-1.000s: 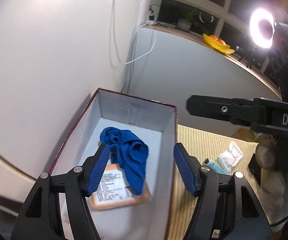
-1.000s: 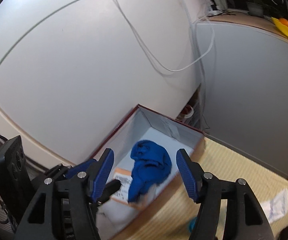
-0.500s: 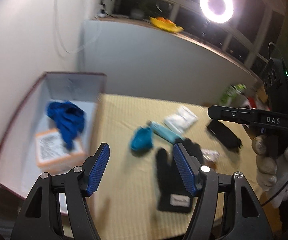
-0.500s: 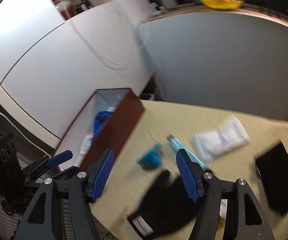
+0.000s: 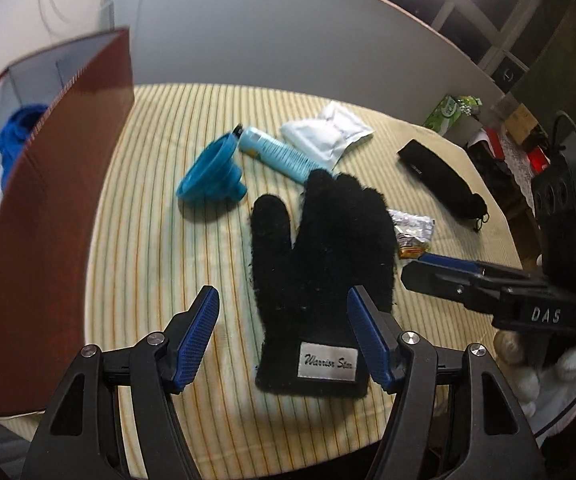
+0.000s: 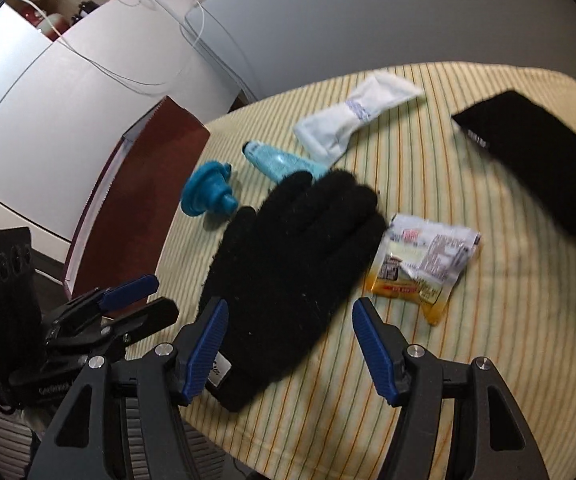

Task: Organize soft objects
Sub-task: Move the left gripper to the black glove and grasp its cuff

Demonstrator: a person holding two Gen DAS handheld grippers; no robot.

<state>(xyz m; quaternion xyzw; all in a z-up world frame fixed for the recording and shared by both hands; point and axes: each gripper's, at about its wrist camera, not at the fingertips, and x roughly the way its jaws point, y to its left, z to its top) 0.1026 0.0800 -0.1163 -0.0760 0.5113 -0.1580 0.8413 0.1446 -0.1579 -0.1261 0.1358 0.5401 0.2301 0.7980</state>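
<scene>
With both sets of jaws released and empty, the black glove (image 5: 320, 264), lying flat at centre frame on the striped worktop (image 5: 160, 208), is judged next to be gripped and carried to the box (image 5: 60, 184) at left.

This looks like a room in a home. A table with a striped yellow cloth (image 5: 160, 248) holds everyday things: a black glove (image 5: 320, 248), a snack packet (image 6: 420, 264) and a tube (image 5: 276, 154). Far off are white walls with loose wires (image 6: 128, 76) and dark windows (image 5: 504, 32)
</scene>
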